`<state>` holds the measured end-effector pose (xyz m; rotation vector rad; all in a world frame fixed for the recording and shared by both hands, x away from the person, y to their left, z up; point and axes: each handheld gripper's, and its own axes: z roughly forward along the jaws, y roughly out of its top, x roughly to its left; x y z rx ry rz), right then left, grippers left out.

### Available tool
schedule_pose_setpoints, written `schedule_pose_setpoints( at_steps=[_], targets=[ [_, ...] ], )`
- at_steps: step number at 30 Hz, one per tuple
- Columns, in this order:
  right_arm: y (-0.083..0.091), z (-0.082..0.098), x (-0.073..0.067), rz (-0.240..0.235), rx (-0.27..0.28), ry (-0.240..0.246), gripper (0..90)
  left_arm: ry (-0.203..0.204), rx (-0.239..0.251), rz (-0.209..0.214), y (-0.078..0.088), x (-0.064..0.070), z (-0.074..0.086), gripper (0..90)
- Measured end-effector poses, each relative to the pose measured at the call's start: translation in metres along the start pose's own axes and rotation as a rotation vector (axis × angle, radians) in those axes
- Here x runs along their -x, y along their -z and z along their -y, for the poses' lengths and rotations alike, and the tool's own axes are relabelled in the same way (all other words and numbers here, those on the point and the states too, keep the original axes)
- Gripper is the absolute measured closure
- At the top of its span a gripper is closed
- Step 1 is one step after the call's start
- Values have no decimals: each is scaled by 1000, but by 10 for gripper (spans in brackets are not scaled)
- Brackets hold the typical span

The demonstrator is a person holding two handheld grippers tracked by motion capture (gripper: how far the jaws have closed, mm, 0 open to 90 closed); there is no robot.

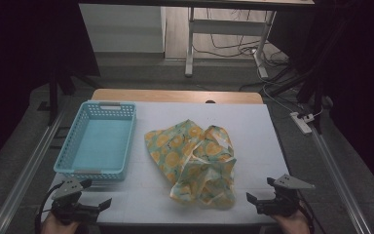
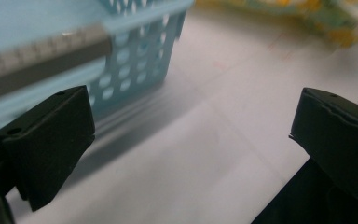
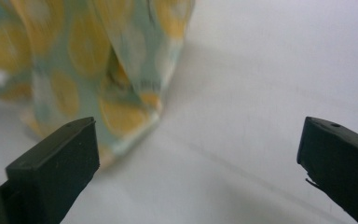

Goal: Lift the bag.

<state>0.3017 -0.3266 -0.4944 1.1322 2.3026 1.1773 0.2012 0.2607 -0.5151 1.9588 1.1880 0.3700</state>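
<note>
While the white table [image 1: 268, 141] carries all the work, nothing on it looks handled yet. Its left part bears a blue basket [image 1: 99, 141], upright and with nothing inside it. To the right of the basket, apart from it and about at the middle of the table, lies the cloth [image 1: 195, 161], a crumpled heap printed with yellow fruit on pale green; it rests flat on the table, not in the basket.

Both grippers sit low at the near edge. From the high view, the left gripper [image 1: 93, 207] is just in front of the basket's near wall, and its own view shows the fingers [image 2: 46, 144] wide apart with bare table between them. At the other corner, the right gripper [image 1: 254, 201] is near the cloth's near right corner; its fingers [image 3: 56, 163] also stand wide apart, holding nothing, the cloth's hem close ahead but untouched.

Judging by this, the work is at its start: grasping the cloth, and likely putting it in the basket, is all left.
</note>
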Motion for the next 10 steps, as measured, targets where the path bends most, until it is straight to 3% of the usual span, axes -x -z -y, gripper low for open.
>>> schedule_pose_setpoints(
  at_steps=[3, 10],
  targets=[
    [-1, 6, -1, 12, -36, 16, 0, 10, -21, -34, -2, -1, 3, 0],
    [-2, 6, -2, 24, -42, 18, 0, 10, -54, -44, -5, 0, 1, 0]
  ],
)
